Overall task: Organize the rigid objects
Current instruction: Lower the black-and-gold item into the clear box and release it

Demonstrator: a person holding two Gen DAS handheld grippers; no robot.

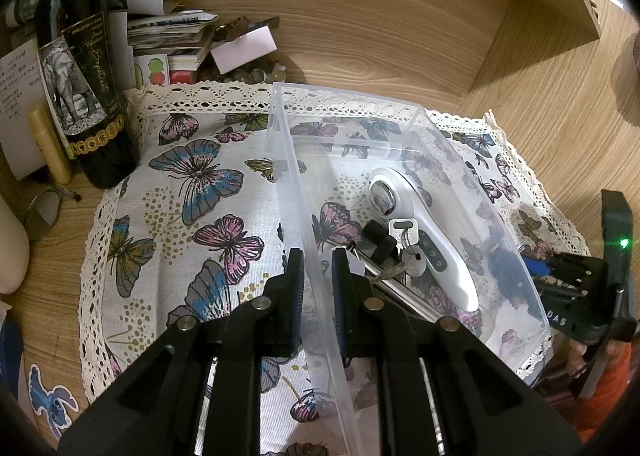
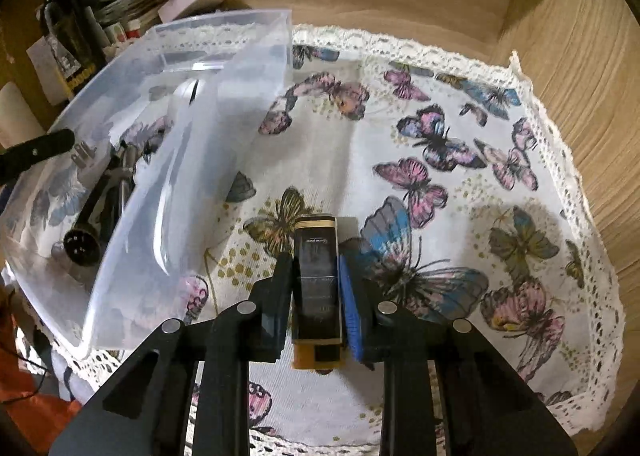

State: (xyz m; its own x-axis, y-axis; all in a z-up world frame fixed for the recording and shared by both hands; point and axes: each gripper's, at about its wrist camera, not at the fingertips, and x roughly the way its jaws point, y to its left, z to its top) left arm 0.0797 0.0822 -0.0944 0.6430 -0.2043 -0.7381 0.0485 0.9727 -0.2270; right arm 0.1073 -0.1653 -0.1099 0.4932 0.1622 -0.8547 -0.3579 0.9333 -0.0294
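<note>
Left wrist view. We have the left gripper (image 1: 318, 280) astride the near wall of the clear plastic bin (image 1: 404, 111), one finger outside and one inside, the jaws closed down on that wall. The bin sits on the butterfly cloth (image 1: 192, 183). Inside it lie a white handheld device (image 1: 432, 232), a bunch of keys (image 1: 406, 240) touching it, and some dark cables beneath. A wine bottle (image 1: 80, 67) and a stack of papers (image 1: 168, 35) stand well apart at the far left. We judge that this hold should stay firm, so the bin does not slide or tip when the next item goes in.

Right wrist view. The right gripper (image 2: 316, 288) is clamped on a black and gold rectangular case (image 2: 318, 292), held lengthwise between the fingers, above the cloth and just beside the bin's right wall. The case is not yet in the bin.

Procedure, as we judge it:
1. Lift the case until its lower end clears the rim.
2. Carry it leftward over an unoccupied part of the floor, away from the device and keys.
3. Lower it close to the floor before parting the jaws; a drop could knock the contents.
4. Keep the right gripper's fingers off the wall during entry.
</note>
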